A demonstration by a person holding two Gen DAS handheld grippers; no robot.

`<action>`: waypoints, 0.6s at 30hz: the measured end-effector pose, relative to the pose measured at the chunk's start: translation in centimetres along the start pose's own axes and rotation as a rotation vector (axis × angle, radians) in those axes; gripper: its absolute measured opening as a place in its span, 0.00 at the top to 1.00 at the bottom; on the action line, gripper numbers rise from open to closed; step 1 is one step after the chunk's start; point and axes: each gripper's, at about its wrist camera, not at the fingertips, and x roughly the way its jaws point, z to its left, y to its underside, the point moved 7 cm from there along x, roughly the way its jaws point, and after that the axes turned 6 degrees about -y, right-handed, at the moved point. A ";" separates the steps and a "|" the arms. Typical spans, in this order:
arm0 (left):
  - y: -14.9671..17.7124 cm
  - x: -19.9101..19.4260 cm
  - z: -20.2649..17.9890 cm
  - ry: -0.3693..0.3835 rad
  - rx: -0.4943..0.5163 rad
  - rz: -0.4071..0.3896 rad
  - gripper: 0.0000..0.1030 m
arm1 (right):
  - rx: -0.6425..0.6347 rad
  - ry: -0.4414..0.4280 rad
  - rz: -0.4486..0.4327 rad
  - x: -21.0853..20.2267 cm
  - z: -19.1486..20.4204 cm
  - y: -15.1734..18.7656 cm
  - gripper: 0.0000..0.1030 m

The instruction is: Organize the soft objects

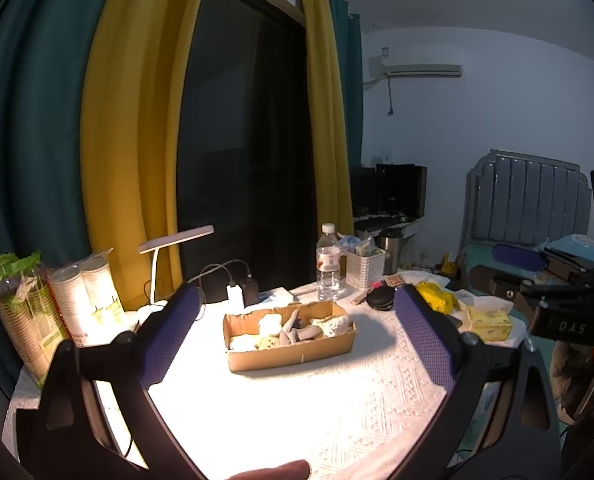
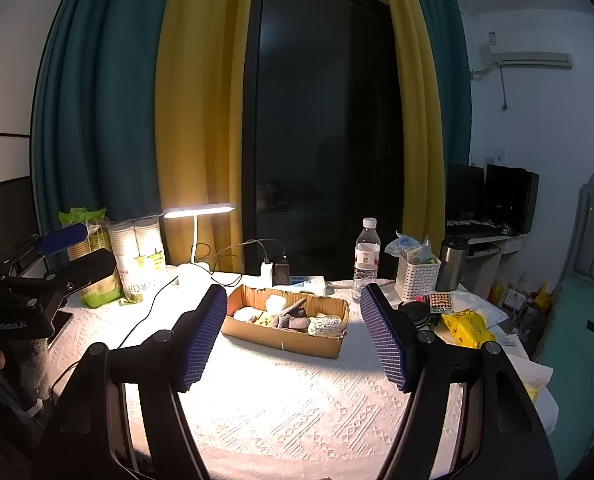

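The box (image 2: 285,326) of soft objects (image 2: 293,320) sits on the counter (image 2: 297,400), in front of the lamp (image 2: 197,216) and bottle (image 2: 366,254). Both grippers hover short of the box with jaws wide and nothing between them: the left gripper (image 1: 297,320) and the right gripper (image 2: 293,324) each frame it. A yellow pack (image 2: 467,330) lies right of the box.
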 end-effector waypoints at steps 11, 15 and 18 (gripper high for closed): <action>0.0 -0.3 -0.3 0.013 0.007 -0.007 0.04 | -0.003 -0.008 -0.001 0.1 0.2 0.0 0.30; 0.0 -0.3 -0.3 0.013 0.007 -0.007 0.04 | -0.005 -0.009 0.000 0.1 0.3 -0.1 0.30; 0.0 -0.3 -0.3 0.016 0.008 -0.008 0.04 | -0.005 -0.009 0.000 0.1 0.3 -0.1 0.30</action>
